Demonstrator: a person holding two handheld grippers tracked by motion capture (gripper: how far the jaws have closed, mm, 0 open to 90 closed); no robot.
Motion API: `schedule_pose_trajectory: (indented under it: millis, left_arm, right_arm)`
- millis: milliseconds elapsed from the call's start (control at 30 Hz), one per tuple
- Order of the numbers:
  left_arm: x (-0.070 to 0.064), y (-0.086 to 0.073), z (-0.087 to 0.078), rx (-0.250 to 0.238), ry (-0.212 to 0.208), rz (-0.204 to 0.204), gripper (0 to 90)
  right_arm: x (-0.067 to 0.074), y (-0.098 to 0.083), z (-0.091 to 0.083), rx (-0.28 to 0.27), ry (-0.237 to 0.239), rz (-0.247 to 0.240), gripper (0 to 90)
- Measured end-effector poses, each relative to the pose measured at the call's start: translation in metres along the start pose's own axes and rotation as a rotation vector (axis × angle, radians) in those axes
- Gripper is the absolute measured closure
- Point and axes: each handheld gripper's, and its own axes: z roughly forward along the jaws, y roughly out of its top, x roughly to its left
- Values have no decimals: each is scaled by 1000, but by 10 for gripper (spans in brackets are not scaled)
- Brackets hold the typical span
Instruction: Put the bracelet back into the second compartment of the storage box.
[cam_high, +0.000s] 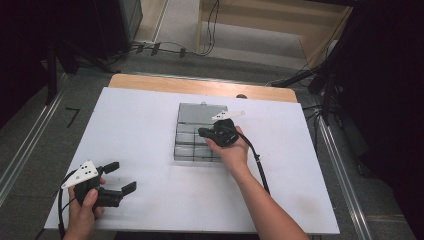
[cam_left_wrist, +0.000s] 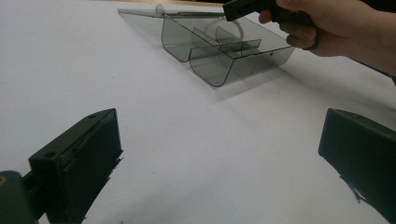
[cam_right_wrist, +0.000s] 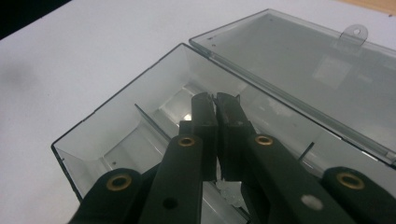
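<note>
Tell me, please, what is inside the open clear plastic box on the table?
Inside the box are thin dividers and the right gripper, its jaws shut. The compartments in sight look empty; the gripper covers part of the floor.

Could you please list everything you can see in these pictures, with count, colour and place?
Compartment box: one, clear smoky grey plastic, open, at the middle of the white sheet; dividers inside.
Lid: one, same grey, folded flat behind the box, with a small hanging tab at its far edge.
White sheet: one, covering most of the table.
Table: one, light wood, showing as a strip at the far edge.
Cables: several, black, on the floor beyond the table.
Left gripper: one, black, jaws wide apart, near the sheet's front left corner, nothing between them.
Right gripper: one, black, jaws together, tips down inside the box.
Hands: two, left hand and right hand, each holding a gripper.
</note>
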Motion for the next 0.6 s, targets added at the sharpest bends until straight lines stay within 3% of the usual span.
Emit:
schedule_pose_trajectory:
  millis: [300, 400, 600]
  left_arm:
    - [0, 0, 0, 0, 0, 0, 0]
    - [0, 0, 0, 0, -2, 1, 0]
    - [-1, 0, 0, -2, 0, -1, 0]
  right_arm:
    - [-1, 0, 2, 10, -11, 15, 845]
    - [-4, 0, 0, -9, -4, 36, 709]
    - [-9, 1, -7, -43, 31, 72, 537]
